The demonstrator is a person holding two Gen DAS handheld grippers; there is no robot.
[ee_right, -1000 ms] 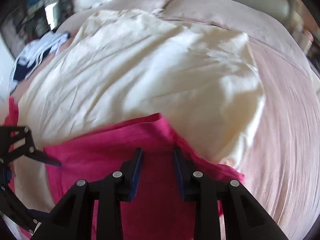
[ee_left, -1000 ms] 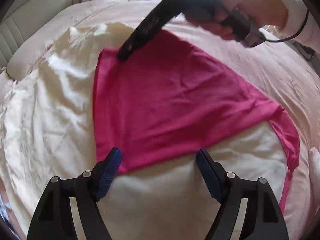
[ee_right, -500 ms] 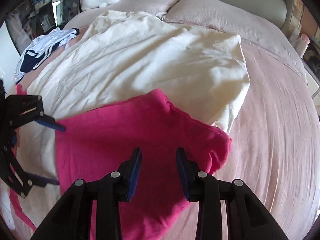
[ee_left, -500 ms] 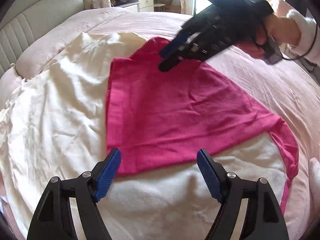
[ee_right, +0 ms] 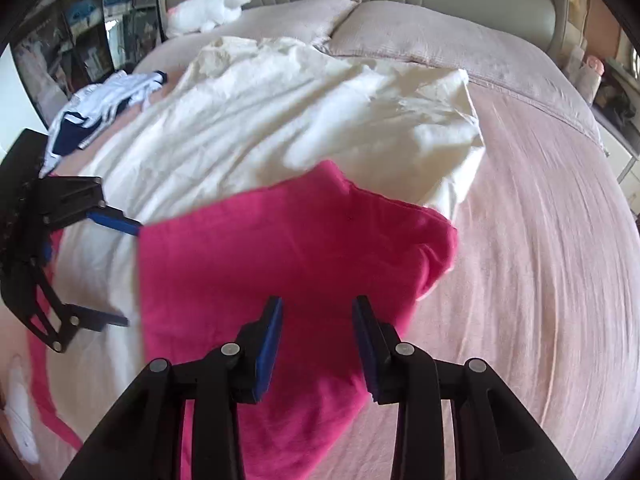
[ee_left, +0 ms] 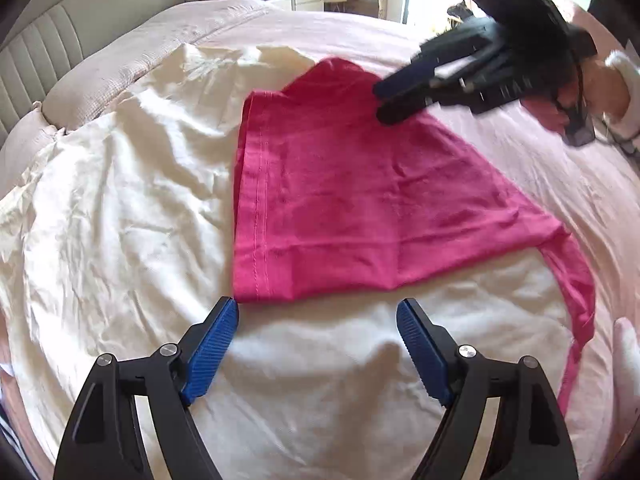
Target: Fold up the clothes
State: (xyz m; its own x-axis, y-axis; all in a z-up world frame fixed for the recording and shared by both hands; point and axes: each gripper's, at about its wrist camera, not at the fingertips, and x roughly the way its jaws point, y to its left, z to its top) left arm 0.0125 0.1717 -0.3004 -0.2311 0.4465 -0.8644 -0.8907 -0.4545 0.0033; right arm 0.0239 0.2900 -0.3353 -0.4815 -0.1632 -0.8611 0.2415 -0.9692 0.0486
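Observation:
A folded pink garment (ee_left: 360,208) lies flat on a cream sheet (ee_left: 120,220) spread over the bed. My left gripper (ee_left: 317,306) hovers just short of the garment's near hemmed edge. Its jaws are opening wide and nothing is between them. My right gripper (ee_left: 382,102) hangs over the garment's far corner, held by a hand in a white sleeve (ee_left: 616,88). In the right wrist view the right gripper (ee_right: 318,304) stands open above the pink garment (ee_right: 260,264) and holds nothing. The left gripper (ee_right: 131,276) shows at the left edge there.
The cream sheet (ee_right: 280,112) covers much of a pink bedspread (ee_right: 540,280). Pillows (ee_right: 420,28) and a padded headboard sit at the far end. A white and navy garment (ee_right: 100,108) lies at the bed's left side, with a white plush toy (ee_right: 208,10) behind it.
The right gripper has drawn away from the garment's far left corner, moving right across it with jaws slightly wider. The garment now lies flat with nothing holding it. The left gripper has hardly moved.

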